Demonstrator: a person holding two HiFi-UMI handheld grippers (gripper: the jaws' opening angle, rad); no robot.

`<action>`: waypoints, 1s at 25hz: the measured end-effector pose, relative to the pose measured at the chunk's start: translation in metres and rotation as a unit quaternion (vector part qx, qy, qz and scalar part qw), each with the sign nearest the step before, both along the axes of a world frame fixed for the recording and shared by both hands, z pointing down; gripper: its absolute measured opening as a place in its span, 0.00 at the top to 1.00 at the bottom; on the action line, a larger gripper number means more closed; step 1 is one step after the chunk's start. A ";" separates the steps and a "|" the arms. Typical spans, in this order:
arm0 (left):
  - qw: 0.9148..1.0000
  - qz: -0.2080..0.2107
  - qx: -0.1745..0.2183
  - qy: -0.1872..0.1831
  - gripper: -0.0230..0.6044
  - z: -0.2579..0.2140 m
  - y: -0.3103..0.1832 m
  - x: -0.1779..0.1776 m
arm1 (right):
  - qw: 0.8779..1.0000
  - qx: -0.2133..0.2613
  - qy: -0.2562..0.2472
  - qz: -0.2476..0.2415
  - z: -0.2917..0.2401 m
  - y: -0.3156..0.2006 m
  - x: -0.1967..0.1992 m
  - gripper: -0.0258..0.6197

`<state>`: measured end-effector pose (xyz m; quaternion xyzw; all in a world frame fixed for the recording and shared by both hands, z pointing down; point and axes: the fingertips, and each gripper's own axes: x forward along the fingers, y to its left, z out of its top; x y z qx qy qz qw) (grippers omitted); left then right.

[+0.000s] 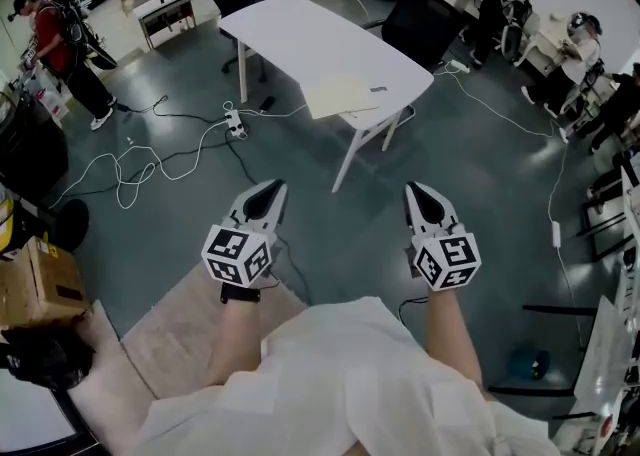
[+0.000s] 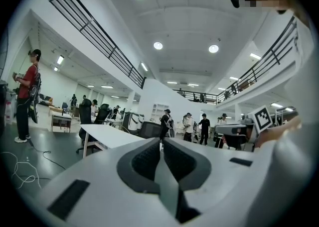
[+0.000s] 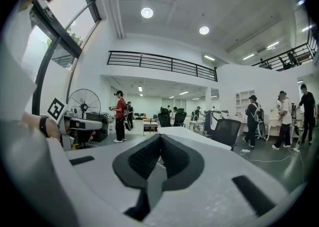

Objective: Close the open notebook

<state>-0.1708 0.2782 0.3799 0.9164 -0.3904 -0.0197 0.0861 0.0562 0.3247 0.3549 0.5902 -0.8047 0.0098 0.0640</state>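
Far ahead, at twelve o'clock, a pale notebook is seen lying flat near the front edge of a white table. Well short of it, the left gripper at seven o'clock and the right gripper at five are held level, both jaw pairs pressed together on nothing. Cables are strewn over the floor at nine.

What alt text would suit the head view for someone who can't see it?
The left claw and right claw, both shut and empty, hover over a grey floor, pointing toward a white table ahead. A pale notebook lies on the table's near end.
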 end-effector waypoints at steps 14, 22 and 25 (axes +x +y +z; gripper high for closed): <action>0.999 0.043 -0.030 0.010 0.93 0.016 -0.099 0.098 | 1.000 -0.008 0.004 -0.015 0.007 -0.085 0.073 0.89; 0.999 0.038 -0.016 -0.004 0.93 0.020 -0.176 0.174 | 0.998 0.000 0.028 -0.052 0.003 -0.165 0.124 0.87; 0.999 0.030 -0.012 -0.006 0.93 0.021 -0.199 0.188 | 0.998 0.003 0.029 -0.064 0.009 -0.190 0.136 0.85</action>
